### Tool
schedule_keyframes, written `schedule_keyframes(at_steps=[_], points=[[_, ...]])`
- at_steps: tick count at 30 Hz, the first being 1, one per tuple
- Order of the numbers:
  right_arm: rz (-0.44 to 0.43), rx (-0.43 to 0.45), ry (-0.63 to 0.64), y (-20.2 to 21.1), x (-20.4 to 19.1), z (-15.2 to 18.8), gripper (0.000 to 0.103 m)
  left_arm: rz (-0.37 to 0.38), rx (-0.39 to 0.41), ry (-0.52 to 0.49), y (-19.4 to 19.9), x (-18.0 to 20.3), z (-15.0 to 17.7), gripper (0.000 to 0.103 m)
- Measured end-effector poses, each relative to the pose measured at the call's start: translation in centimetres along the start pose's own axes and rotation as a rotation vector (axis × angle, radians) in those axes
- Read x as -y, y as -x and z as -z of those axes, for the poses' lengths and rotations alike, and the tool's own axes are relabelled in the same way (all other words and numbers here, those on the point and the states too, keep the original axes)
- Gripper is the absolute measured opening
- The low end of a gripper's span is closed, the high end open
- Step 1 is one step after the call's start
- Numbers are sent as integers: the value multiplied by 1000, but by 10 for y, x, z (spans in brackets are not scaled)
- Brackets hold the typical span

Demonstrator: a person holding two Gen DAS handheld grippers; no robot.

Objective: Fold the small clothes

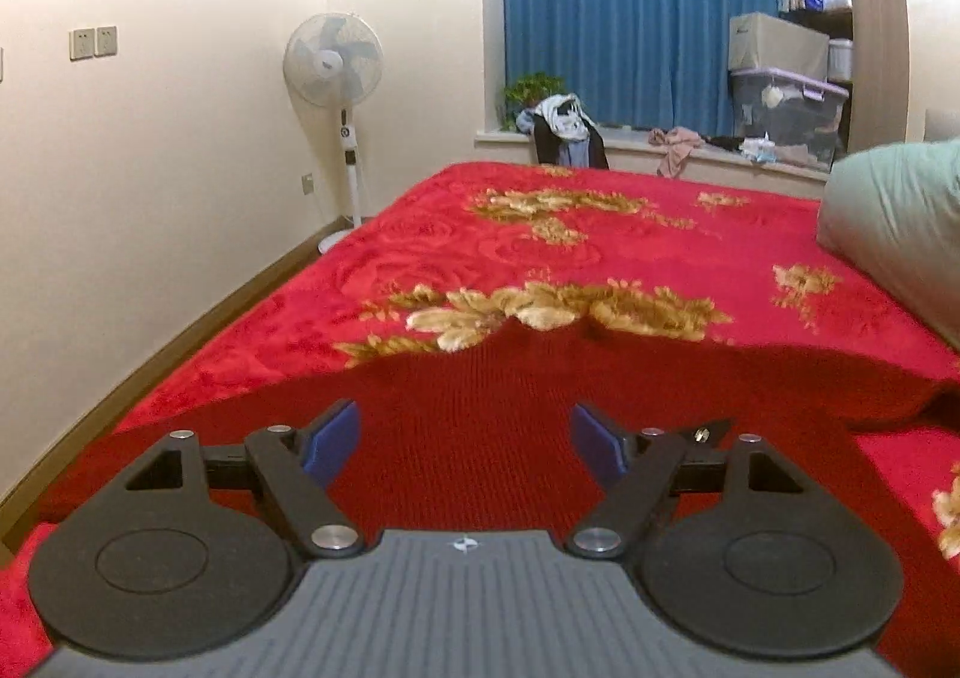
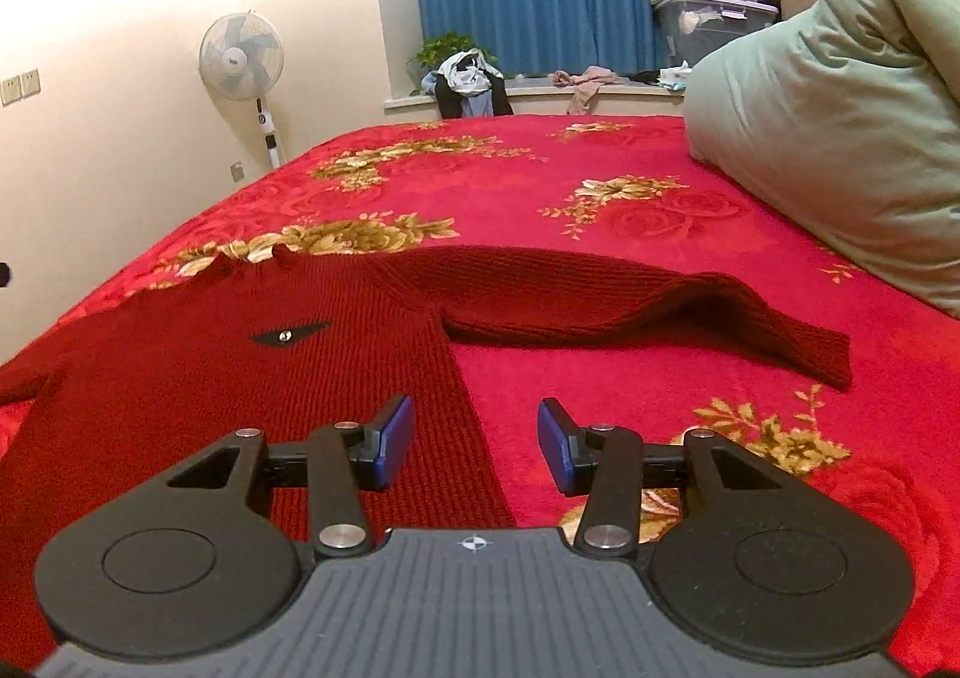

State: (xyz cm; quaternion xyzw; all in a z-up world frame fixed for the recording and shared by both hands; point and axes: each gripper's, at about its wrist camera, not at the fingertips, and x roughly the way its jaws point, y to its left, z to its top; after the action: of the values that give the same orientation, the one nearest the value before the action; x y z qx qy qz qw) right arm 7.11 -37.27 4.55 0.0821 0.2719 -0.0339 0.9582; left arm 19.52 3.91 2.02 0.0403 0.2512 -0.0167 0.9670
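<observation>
A dark red knitted sweater (image 2: 240, 378) lies flat on the red flowered blanket (image 2: 630, 234), its right sleeve (image 2: 660, 294) stretched out sideways. My right gripper (image 2: 474, 438) is open and empty, low over the sweater's right side edge. In the left wrist view the sweater (image 1: 468, 414) fills the foreground. My left gripper (image 1: 465, 438) is open and empty, just above the knit. A black metal part (image 2: 288, 333) of unclear origin shows over the sweater's chest.
A green quilt (image 2: 840, 108) is piled on the bed's right side; it also shows in the left wrist view (image 1: 900, 222). A standing fan (image 1: 336, 66) is by the left wall. A windowsill (image 1: 660, 144) with clothes and blue curtains lies behind the bed.
</observation>
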Motion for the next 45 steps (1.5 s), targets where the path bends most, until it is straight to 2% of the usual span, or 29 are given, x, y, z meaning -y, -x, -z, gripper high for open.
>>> schedule_keyframes(at_steps=[2,4,5,8,10,12,15,17,19,22,27,30,33,36,37,41,43,45], points=[[2,-8,-2,-4,-2,1,48,10,-60,5,-15,0,14,83],[7,-19,-7,-8,-2,3,48,25,-142,53,-29,-3,18,83],[10,-28,-12,-11,-1,4,48,39,-147,76,-33,-4,17,83],[0,-38,-37,-18,5,2,46,14,-144,85,-44,-6,11,83],[13,-22,-64,-19,11,-1,27,18,-154,115,-50,-12,8,83],[22,-12,-104,-21,21,-4,25,23,-171,132,-58,-18,7,83],[20,-19,-192,-27,41,-11,25,20,-195,142,-65,-24,7,83],[16,-27,-249,-36,58,-19,31,35,-210,162,-69,-29,5,83],[36,-24,-324,-49,77,-28,42,51,-211,172,-70,-33,2,83],[60,-45,-441,-82,105,-41,48,54,-208,183,-70,-39,0,83],[93,-95,-611,-147,140,-55,48,61,-232,204,-73,-50,2,83],[165,-101,-662,-174,149,-62,48,63,-242,200,-73,-54,3,83],[234,-80,-676,-187,153,-67,47,72,-246,196,-73,-58,4,83],[344,-82,-685,-195,158,-71,18,74,-257,201,-76,-60,5,83],[371,-84,-686,-195,161,-72,15,75,-263,207,-77,-60,5,83],[468,-68,-641,-198,154,-92,14,64,-252,201,-76,-61,2,83],[517,-41,-548,-200,132,-115,13,50,-239,208,-74,-62,0,83],[515,40,-385,-198,89,-145,13,38,-227,218,-72,-64,-2,83]])
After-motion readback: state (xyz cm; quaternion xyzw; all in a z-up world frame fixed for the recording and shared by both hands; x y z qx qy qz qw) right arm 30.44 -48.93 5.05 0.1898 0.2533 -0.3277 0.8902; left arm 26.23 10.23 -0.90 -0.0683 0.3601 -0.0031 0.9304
